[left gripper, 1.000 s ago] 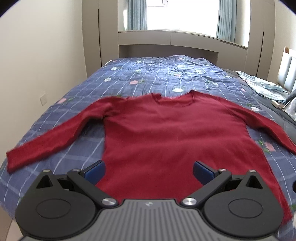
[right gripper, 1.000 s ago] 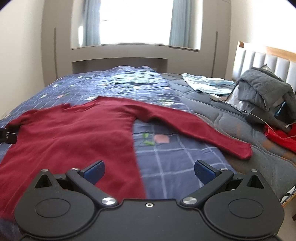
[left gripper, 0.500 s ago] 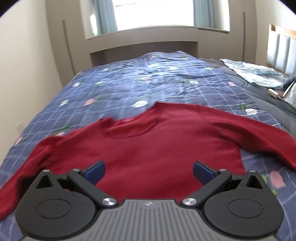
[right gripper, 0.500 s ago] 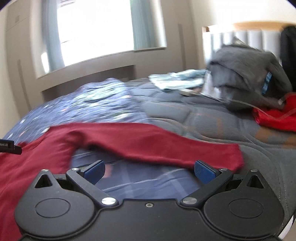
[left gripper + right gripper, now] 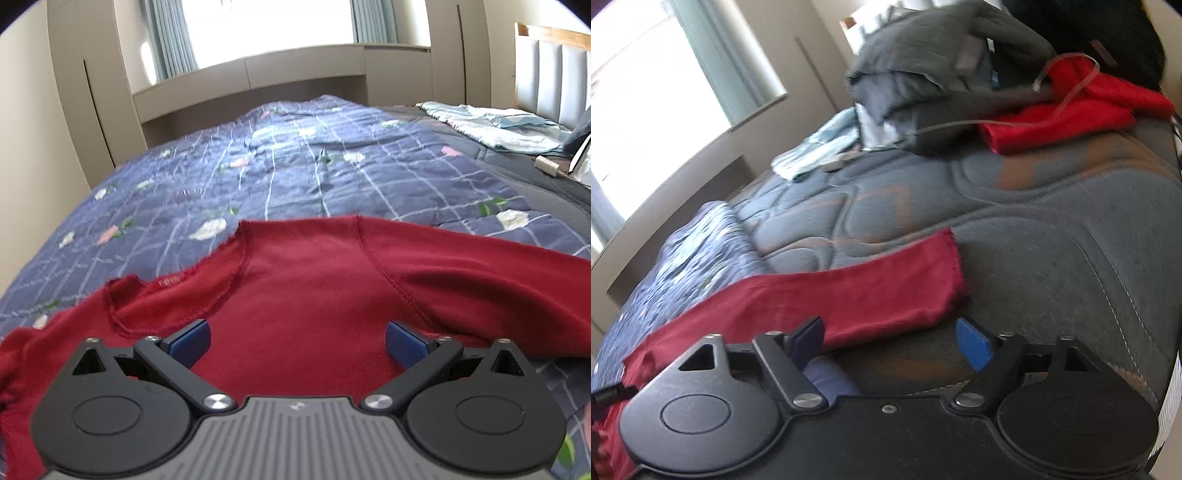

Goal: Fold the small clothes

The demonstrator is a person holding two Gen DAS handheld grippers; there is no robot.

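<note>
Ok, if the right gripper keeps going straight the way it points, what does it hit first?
Most likely the red sweater's sleeve, near its cuff, which lies just ahead of the right gripper; its jaws are closing with nothing pinched yet. Depth is hard to judge through the blur.

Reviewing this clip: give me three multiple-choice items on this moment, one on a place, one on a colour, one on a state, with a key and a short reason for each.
1. Where does the sweater's sleeve cuff lie?
A. on the grey quilted mattress
B. on the floor
C. on the window sill

2. What colour is the sweater?
A. green
B. dark red
C. white

3. How does the left gripper stand?
A. shut on the collar
B. shut on a sleeve
C. open, over the sweater's body

Key: 1 A, the cuff rests on grey quilting past the blue quilt. 2 B, dark red knit in both views. 3 C, the blue pads sit wide apart with nothing pinched.
</note>
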